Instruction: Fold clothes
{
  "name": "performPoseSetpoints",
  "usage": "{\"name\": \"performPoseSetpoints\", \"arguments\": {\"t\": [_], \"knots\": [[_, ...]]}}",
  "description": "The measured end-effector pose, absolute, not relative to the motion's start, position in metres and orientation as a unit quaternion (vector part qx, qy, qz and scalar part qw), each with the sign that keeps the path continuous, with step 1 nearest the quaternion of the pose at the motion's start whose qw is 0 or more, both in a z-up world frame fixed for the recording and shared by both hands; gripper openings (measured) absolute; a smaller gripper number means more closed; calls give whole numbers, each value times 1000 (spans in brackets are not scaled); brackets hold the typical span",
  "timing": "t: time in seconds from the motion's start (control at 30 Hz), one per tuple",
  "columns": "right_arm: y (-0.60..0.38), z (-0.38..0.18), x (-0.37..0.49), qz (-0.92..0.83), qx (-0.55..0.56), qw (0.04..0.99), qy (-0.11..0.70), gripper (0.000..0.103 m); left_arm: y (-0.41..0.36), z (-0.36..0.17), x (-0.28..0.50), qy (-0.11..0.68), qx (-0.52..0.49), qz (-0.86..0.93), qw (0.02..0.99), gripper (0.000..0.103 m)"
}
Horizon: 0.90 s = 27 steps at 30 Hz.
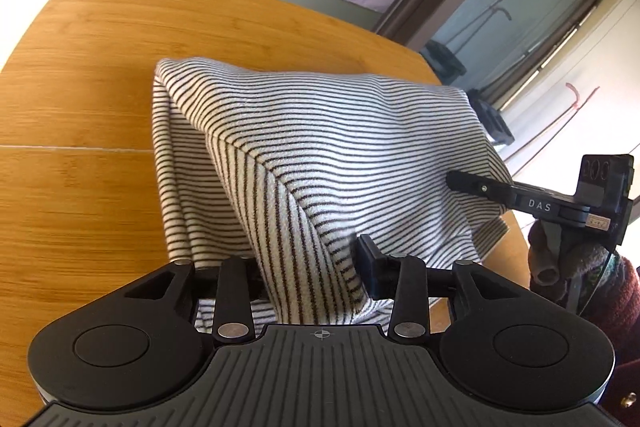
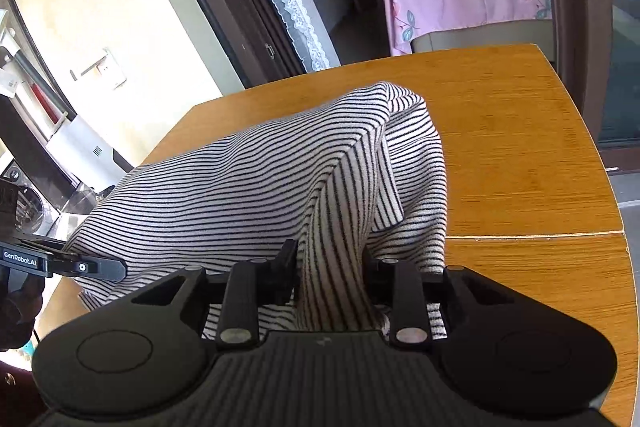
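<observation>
Both tools are clamped on the striped top, the left tool and right tool each pinching a bunch of fabric. It hangs tented between them, its far part resting on the desk. Looks like they're holding it up so it can swing over into a fold.

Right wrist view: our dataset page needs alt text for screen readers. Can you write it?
The right gripper pinches a raised fold of a black-and-white striped garment draped over a wooden table. The left gripper holds the garment's other edge at lower left.
</observation>
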State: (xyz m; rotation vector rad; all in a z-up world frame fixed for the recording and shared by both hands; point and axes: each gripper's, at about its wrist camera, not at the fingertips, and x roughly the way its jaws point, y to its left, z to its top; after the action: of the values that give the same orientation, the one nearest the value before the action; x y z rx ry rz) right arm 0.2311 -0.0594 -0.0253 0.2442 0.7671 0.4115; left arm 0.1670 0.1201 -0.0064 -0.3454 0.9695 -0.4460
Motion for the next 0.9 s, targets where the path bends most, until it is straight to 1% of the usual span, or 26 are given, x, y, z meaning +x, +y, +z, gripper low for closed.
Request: {"name": "performPoseSetpoints", "arguments": {"t": [0.03, 0.07, 0.1, 0.17, 0.2, 0.23, 0.27, 0.3, 0.37, 0.43, 0.63, 0.7, 0.77, 0.9], "knots": [[-60, -24, 230, 192, 112, 902, 369, 30, 123, -3, 166, 455, -157, -202, 853, 50], [-60, -22, 229, 184, 105, 905, 368, 37, 125, 1, 165, 451, -150, -193, 858, 53], [-61, -20, 228, 176, 98, 908, 366, 49, 127, 5, 164, 445, -142, -184, 865, 54], [-62, -14, 226, 160, 85, 916, 358, 60, 131, 22, 160, 423, -129, -178, 879, 55], [-64, -10, 225, 151, 86, 921, 348, 72, 133, 30, 158, 411, -127, -179, 885, 61], [-67, -4, 224, 141, 89, 927, 336, 79, 134, 38, 154, 396, -131, -185, 890, 72], [-69, 1, 224, 134, 93, 932, 324, 94, 135, 46, 150, 381, -136, -191, 894, 77], [-71, 6, 224, 127, 98, 937, 310, 103, 136, 53, 146, 367, -142, -199, 897, 83], [-71, 15, 229, 114, 106, 945, 289, 103, 135, 59, 142, 357, -163, -227, 892, 85], [-67, 19, 239, 102, 98, 948, 284, 103, 128, 56, 142, 362, -181, -258, 877, 88], [-43, 13, 277, 61, 17, 950, 305, 103, 102, 13, 159, 436, -216, -280, 828, 94], [-34, 2, 286, 47, -18, 944, 327, 103, 103, 0, 167, 448, -225, -268, 823, 94], [-28, -8, 289, 50, -30, 937, 345, 103, 108, -4, 173, 442, -234, -267, 824, 94], [-32, -18, 275, 59, 8, 932, 356, 103, 111, -4, 187, 419, -210, -245, 849, 95]]}}
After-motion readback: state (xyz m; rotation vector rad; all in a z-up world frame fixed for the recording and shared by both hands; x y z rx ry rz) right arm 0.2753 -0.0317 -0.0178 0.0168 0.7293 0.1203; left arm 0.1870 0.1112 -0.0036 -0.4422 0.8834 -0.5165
